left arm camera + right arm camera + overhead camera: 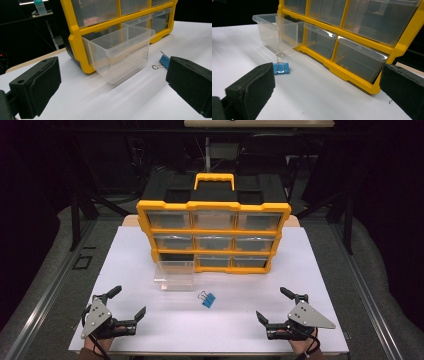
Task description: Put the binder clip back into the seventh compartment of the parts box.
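Both grippers' fingers spread, empty; blue binder clip point(208, 299) beside clear drawer point(175, 275).

Blue binder clip point(208, 300) beside pulled-out drawer point(175, 275)

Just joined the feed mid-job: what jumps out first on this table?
The yellow drawer organizer stands at the back of the white table. Its bottom-left clear drawer is pulled out in front of it. A blue binder clip lies just in front of that drawer, and both hand-held grippers, left and right, rest open near the front edge.
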Demonstrator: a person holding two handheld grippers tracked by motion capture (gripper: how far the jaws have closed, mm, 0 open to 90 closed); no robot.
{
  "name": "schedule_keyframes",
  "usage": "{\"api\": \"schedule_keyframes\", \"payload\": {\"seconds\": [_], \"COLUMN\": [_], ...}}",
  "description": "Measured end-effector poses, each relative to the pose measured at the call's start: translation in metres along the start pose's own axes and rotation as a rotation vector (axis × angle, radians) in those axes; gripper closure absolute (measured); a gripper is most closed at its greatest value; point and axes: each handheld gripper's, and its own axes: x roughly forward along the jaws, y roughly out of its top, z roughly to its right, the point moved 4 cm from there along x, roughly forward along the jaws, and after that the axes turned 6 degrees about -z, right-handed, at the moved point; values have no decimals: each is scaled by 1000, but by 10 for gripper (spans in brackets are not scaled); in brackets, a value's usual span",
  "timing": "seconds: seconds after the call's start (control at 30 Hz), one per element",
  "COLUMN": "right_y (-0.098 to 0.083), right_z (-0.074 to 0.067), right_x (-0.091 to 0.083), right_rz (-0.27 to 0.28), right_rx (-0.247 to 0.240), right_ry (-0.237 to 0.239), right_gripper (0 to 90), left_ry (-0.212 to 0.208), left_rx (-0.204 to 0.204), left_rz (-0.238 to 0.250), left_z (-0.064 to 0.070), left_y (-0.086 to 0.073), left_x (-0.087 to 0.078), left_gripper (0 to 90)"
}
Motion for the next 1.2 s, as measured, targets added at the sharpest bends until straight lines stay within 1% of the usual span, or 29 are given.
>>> {"api": "schedule_keyframes", "payload": {"seconds": [0.3,0.37,0.57,0.7,0.8,0.9,1.07,1.1,1.2], "right_y": [-1,-1,0,1,1,1,0,0,0], "right_z": [0,-1,-3,-5,-8,-10,-15,-17,-18], "right_x": [2,3,8,14,20,27,40,44,48], "right_rz": [-18,-32,-40,-60,-79,-96,-132,-147,-152], "right_rx": [8,5,-4,-1,-12,-12,-37,-42,-42], "right_ry": [5,8,18,34,41,53,87,99,107], "right_gripper": [0,0,0,0,0,0,0,0,0], "left_ry": [0,0,4,6,4,5,6,6,6], "left_rx": [-1,-4,3,7,7,9,10,10,10], "left_rz": [0,1,-8,-14,-18,-20,-22,-22,-22], "left_z": [0,0,0,1,1,2,2,2,2], "left_y": [0,0,0,0,0,0,0,0,0], "left_x": [-1,-1,-1,-1,0,0,0,0,0], "left_gripper": [0,0,0,0,0,0,0,0,0]}}
